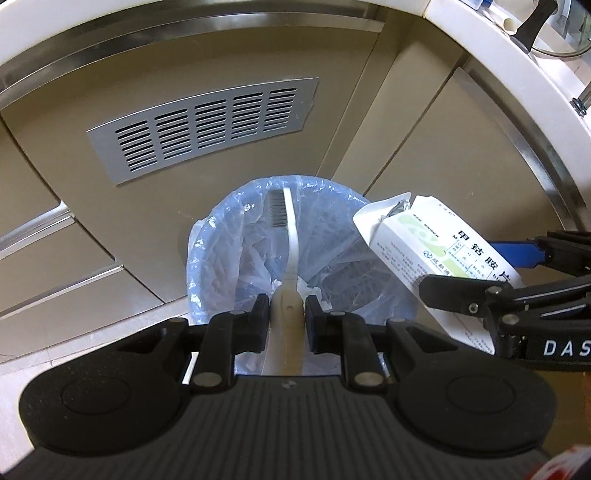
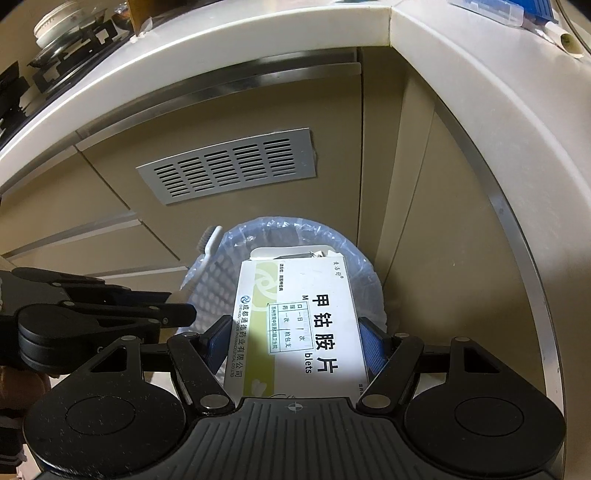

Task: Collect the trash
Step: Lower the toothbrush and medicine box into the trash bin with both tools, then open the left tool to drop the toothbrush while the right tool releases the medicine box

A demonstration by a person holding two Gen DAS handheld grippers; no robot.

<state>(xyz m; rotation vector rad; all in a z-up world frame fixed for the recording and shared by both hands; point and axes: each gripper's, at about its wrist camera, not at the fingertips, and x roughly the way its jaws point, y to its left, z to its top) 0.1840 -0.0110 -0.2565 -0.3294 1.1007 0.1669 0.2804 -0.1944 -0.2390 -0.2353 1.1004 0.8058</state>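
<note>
My left gripper (image 1: 287, 306) is shut on a white toothbrush (image 1: 290, 236) and holds it over a round trash bin (image 1: 218, 258) lined with a blue plastic bag; the dark bristle head points away from me. My right gripper (image 2: 293, 339) is shut on a white and green medicine box (image 2: 295, 317) with an open top flap and holds it over the same bin (image 2: 354, 254). The box (image 1: 424, 243) and the right gripper (image 1: 491, 291) show at the right of the left wrist view. The left gripper (image 2: 173, 314) and the toothbrush head (image 2: 210, 240) show at the left of the right wrist view.
The bin stands on the floor against beige cabinet doors with a grey vent grille (image 1: 207, 125). A white countertop edge (image 2: 258, 40) curves above. A stove with a pot (image 2: 66, 22) sits at upper left and small items (image 2: 532, 14) lie at upper right.
</note>
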